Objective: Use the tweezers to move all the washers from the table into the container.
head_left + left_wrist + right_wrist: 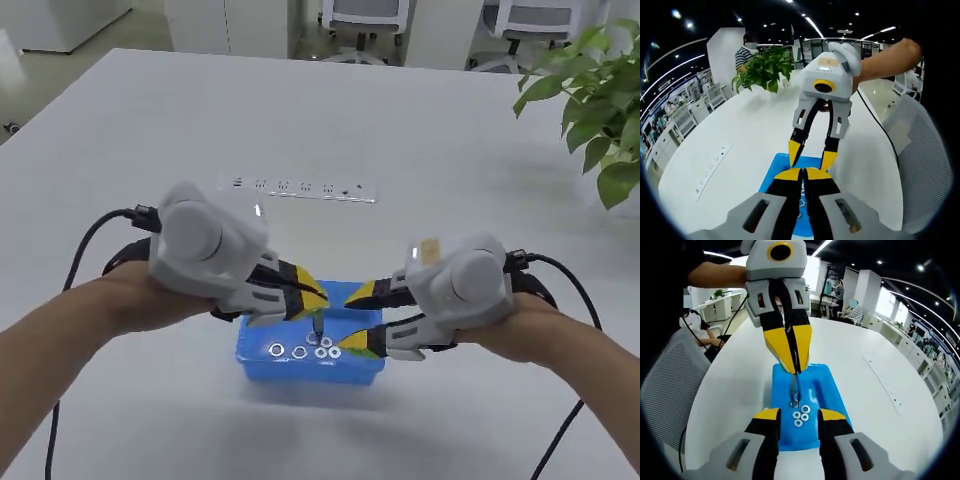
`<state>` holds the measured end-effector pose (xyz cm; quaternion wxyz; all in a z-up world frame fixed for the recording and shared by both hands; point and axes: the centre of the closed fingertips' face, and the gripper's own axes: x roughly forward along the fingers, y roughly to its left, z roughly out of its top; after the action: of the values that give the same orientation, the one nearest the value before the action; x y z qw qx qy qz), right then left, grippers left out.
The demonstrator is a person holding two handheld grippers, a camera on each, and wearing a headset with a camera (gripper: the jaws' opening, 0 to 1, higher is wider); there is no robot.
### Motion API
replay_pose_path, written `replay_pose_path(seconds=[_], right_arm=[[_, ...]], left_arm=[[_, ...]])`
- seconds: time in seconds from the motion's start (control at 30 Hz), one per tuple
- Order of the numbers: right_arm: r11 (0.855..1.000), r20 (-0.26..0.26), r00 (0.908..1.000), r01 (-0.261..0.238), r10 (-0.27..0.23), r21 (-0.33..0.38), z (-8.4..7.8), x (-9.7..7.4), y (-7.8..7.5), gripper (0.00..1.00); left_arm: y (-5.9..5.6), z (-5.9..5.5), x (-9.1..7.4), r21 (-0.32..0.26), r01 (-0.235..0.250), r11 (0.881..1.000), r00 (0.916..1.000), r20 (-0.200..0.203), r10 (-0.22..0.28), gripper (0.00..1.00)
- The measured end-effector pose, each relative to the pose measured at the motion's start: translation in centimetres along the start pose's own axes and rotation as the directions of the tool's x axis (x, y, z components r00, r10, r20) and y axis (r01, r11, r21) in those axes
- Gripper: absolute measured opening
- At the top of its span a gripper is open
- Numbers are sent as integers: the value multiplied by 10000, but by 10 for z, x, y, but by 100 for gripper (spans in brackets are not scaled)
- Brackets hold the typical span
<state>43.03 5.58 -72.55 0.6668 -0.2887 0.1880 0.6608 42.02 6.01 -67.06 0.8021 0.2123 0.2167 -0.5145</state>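
White table (400,120), tweezers (795,387) in left claw (792,369) above blue container (826,390)

tweezers (795,390) tips too small to tell, plant (618,182) cut by edge

The table (300,110) is white, smooth and matt, with a faint sheen under the ceiling lights; the container (260,372) is blue plastic, glossy, with highlights on its floor; the washers (801,416) are bright bare metal; the tweezers (794,389) are thin metal with a duller shine; the left tongs (794,371) and right tongs (811,160) have smooth white plastic housings, matt black arms and yellow tips; the power strip (298,188) is white plastic; the chair back (920,150) is grey woven mesh.
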Motion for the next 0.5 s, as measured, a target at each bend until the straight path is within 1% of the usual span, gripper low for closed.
replay_pose_path(seconds=[0.17, 0.5], right_arm=[[9998, 99, 9999, 98, -100, 158, 2, -6, 5, 32], [9998, 357, 9993, 137, -143, 153, 14, -10, 16, 32]], left_arm=[[-3, 2, -7, 2, -42, 10000, 10000, -31, 42, 5], [-8, 13, -20, 151, 12, 9999, 10000, 60, -13, 5]])
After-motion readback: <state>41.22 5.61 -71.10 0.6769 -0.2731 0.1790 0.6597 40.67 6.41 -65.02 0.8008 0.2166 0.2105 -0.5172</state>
